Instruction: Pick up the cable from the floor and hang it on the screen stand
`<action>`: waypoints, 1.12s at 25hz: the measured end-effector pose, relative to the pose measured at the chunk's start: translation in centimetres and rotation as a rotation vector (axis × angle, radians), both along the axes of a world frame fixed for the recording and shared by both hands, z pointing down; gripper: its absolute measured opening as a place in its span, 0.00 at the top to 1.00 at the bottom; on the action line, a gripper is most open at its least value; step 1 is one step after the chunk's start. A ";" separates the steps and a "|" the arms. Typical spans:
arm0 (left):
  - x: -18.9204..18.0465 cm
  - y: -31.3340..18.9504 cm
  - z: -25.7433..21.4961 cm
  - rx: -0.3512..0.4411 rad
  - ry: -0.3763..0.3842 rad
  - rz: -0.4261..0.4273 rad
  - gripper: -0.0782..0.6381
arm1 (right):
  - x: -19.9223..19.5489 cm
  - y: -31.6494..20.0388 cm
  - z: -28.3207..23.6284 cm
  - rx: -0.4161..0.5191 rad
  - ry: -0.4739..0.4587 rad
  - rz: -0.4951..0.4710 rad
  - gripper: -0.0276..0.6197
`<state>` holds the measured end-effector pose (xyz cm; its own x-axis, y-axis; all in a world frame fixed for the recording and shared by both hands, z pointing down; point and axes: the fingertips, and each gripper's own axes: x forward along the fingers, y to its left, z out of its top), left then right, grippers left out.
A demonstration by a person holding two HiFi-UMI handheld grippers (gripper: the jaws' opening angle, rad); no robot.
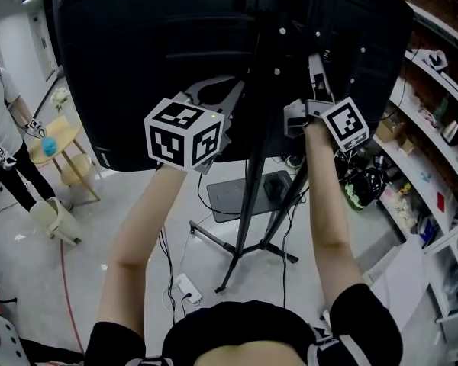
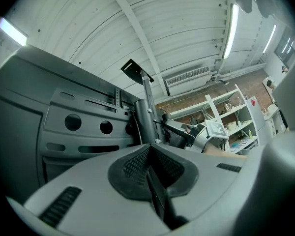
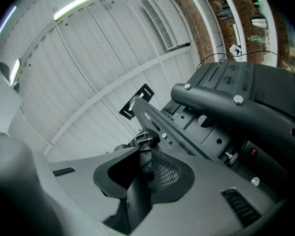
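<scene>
I hold both grippers up against the back of the big black screen (image 1: 137,67), one on each side of the stand's pole (image 1: 253,166). My right gripper (image 1: 318,90) is shut on the black cable: its plug end (image 3: 144,138) sticks out past the fingertips, close to the stand's slotted bracket (image 3: 187,132). In the right gripper view the right gripper (image 3: 145,156) has the cable between its pads. My left gripper (image 1: 227,88) is shut with nothing seen in it. In its own view the left gripper (image 2: 148,154) points at the pole (image 2: 148,117) and the mounting plate (image 2: 83,127).
A white power strip (image 1: 187,287) and black leads lie on the floor by the stand's legs (image 1: 244,254). A person (image 1: 0,120) stands at the left beside a small wooden table (image 1: 61,147) and a white bin (image 1: 53,219). Shelves (image 1: 435,128) line the right side.
</scene>
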<state>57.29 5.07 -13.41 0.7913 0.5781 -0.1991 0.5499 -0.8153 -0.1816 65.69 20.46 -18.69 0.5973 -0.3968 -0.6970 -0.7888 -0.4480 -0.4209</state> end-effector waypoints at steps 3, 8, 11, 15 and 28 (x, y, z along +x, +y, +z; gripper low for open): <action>-0.3 0.6 1.0 -0.005 -0.013 0.002 0.88 | -0.8 0.1 0.6 -0.040 0.023 -0.002 0.84; -0.8 1.7 2.8 -0.031 -0.034 0.006 0.88 | -1.8 0.8 2.5 -0.081 -0.001 0.004 0.84; -1.1 2.1 3.9 -0.060 -0.054 0.000 0.88 | -2.4 1.3 4.1 -0.115 -0.025 0.023 0.84; -1.6 2.4 5.5 -0.099 -0.084 -0.002 0.88 | -3.2 2.0 6.7 -0.113 -0.070 0.013 0.84; -6.1 4.0 11.5 -0.075 -0.048 -0.030 0.88 | -10.0 2.6 15.9 -0.137 -0.184 0.005 0.84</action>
<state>51.20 9.11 -1.88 0.8179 0.5385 -0.2027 0.5313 -0.8420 -0.0934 55.71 23.05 -2.80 0.7115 -0.4773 -0.5157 -0.7020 -0.5146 -0.4923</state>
